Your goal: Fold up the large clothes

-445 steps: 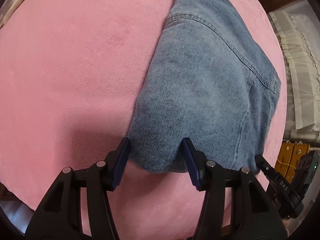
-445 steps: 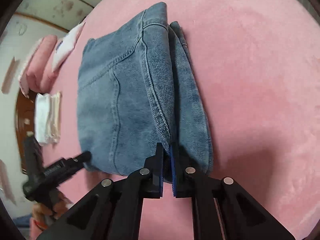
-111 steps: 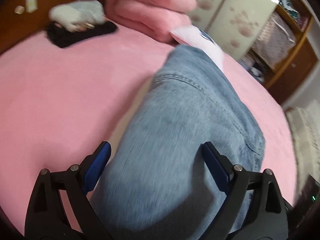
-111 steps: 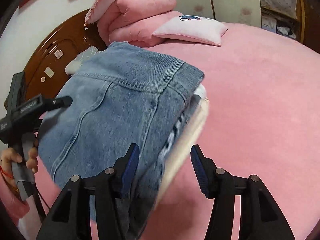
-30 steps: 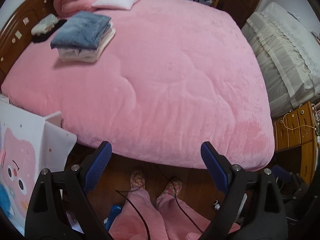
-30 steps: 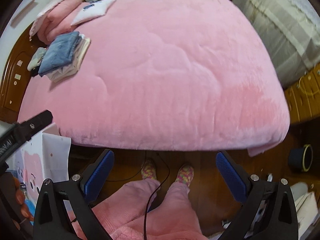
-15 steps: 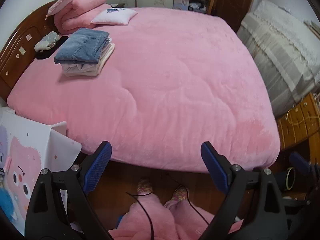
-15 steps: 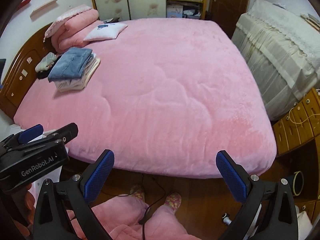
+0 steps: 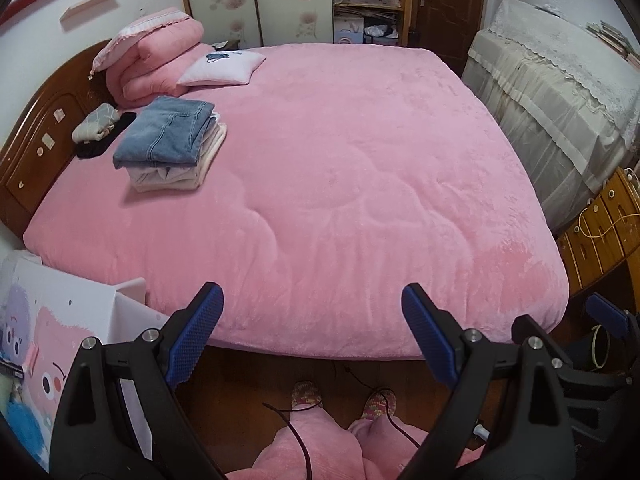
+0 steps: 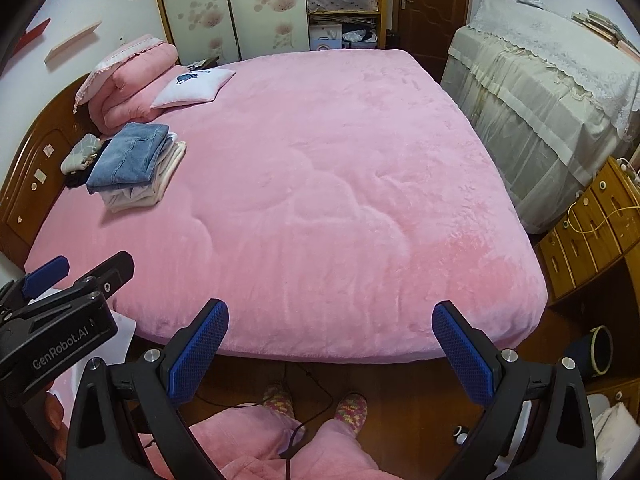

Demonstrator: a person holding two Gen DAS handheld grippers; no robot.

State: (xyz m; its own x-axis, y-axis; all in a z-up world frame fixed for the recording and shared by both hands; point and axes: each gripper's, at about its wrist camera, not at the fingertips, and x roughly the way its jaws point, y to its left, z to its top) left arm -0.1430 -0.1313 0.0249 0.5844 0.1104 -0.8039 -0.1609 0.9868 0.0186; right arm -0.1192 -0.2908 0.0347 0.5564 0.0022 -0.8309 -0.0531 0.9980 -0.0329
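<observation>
the left tool is wide open and nothing is between its blue pads; it hangs above the near edge of the bed, in front of the person's pink trouser legs. the right tool is wide open too and holds nothing. in the right wrist view the left tool shows at the left edge, over a white box with a cartoon print.

the folded jeans lie on top of a stack of folded light clothes, on the far left part of the bed, near the wooden headboard. just beside the stack, toward the headboard, are a small grey bundle and a black cloth. a white pillow and a folded pink quilt lie behind the stack. the rest of the pink cover is bare.
</observation>
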